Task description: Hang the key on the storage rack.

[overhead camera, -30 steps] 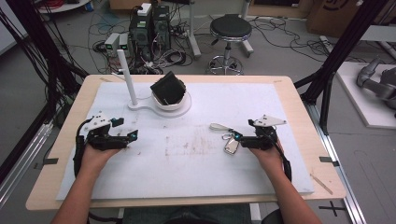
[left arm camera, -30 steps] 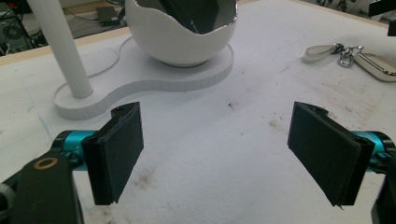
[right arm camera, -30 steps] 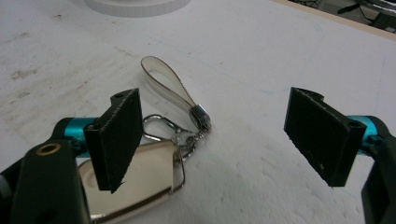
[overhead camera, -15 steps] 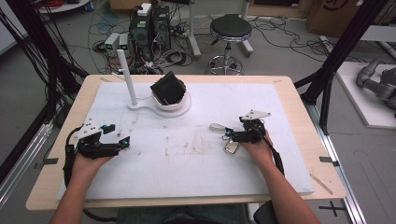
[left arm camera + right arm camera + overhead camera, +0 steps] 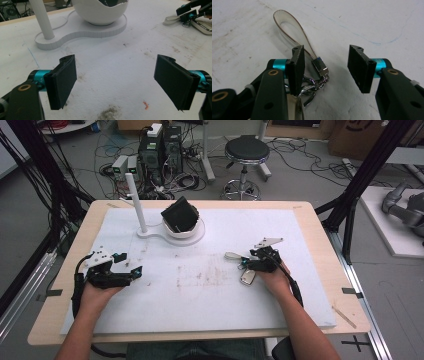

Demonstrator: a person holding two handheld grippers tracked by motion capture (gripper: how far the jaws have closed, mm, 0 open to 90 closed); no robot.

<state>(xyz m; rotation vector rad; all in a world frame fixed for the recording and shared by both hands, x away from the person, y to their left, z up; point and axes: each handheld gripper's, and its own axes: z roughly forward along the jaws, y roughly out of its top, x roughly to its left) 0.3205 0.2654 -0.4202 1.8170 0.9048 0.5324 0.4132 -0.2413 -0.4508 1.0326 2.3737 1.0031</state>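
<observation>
- The key ring point(image 5: 312, 87) with its pale strap loop point(image 5: 289, 27) lies on the white mat point(image 5: 215, 290) between the right gripper point(image 5: 246, 265)'s parted jaws; unmoved since before.
- The left gripper point(image 5: 131, 271), jaws wide apart, has pulled back toward the person, away from the white stand point(image 5: 170, 227).

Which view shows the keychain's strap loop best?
The right gripper view: the strap loop lies close up between the open jaws, metal clasp clear. The high view shows it small by the right gripper; the left gripper view catches it at the edge.

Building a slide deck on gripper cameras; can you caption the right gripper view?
Open right gripper poised over a keychain's looped strap and metal clasp on the white mat.
</observation>
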